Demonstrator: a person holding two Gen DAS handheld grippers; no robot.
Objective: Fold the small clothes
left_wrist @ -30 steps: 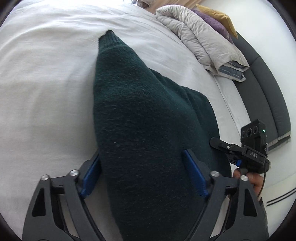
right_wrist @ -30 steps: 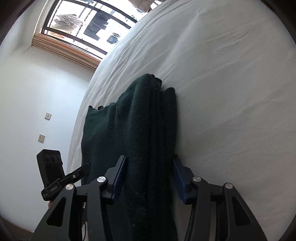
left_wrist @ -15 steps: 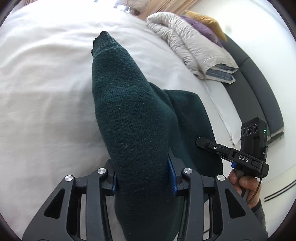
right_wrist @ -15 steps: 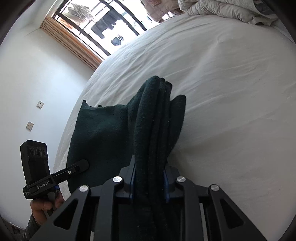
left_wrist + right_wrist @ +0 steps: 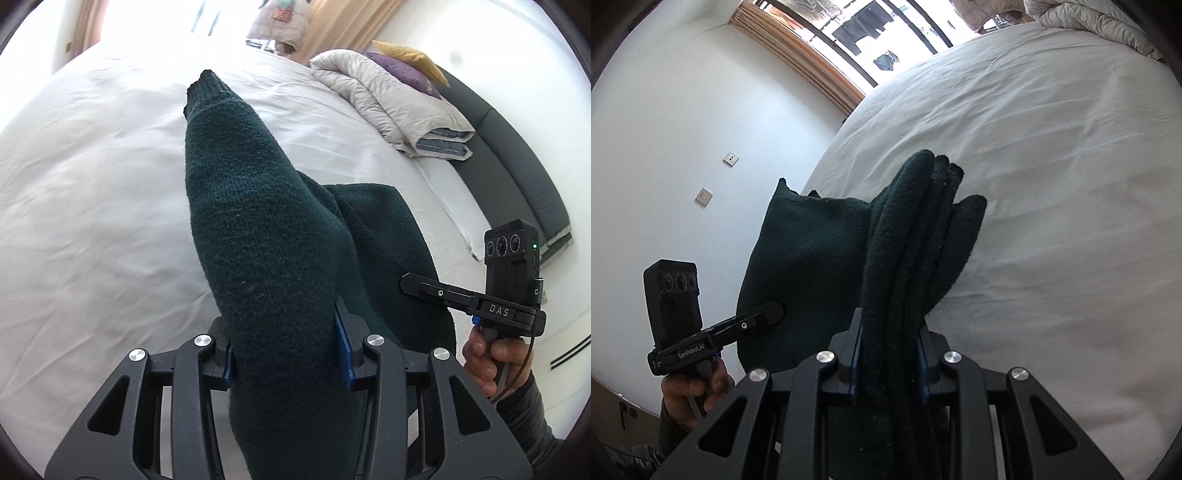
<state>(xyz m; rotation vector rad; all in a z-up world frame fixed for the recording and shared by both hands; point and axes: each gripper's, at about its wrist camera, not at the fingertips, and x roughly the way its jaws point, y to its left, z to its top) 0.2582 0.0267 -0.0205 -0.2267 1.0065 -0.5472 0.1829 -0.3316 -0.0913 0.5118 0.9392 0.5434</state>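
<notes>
We have both grippers clamped on the dark green knit garment [image 5: 266, 236], which runs up the middle of each wrist frame and trails onto the white bed [image 5: 92, 192] behind it. The left gripper [image 5: 284, 354] has its jaws closed on a thick roll of the knit at the lower centre of its frame; the right gripper [image 5: 888, 354] has its jaws pinched on several stacked layers at the lower centre of its own. In the left wrist view we see the right tool at the lower right, held in our right hand [image 5: 491, 362]; the left tool sits at the lower left of the right wrist view.

The step in hand looks like carrying a gripped edge over to lay a fold. To do it well, we should lift both ends evenly so the cloth between them hangs without twisting, and keep the grips level with each other. The knit looks heavy and stretchy, so we judge it will sag and drag; we should move slowly, let the free end settle on the sheet first, then lower the held edge square onto the part already lying flat. A folded duvet [image 5: 391, 103] lies in the upper right, well apart.
</notes>
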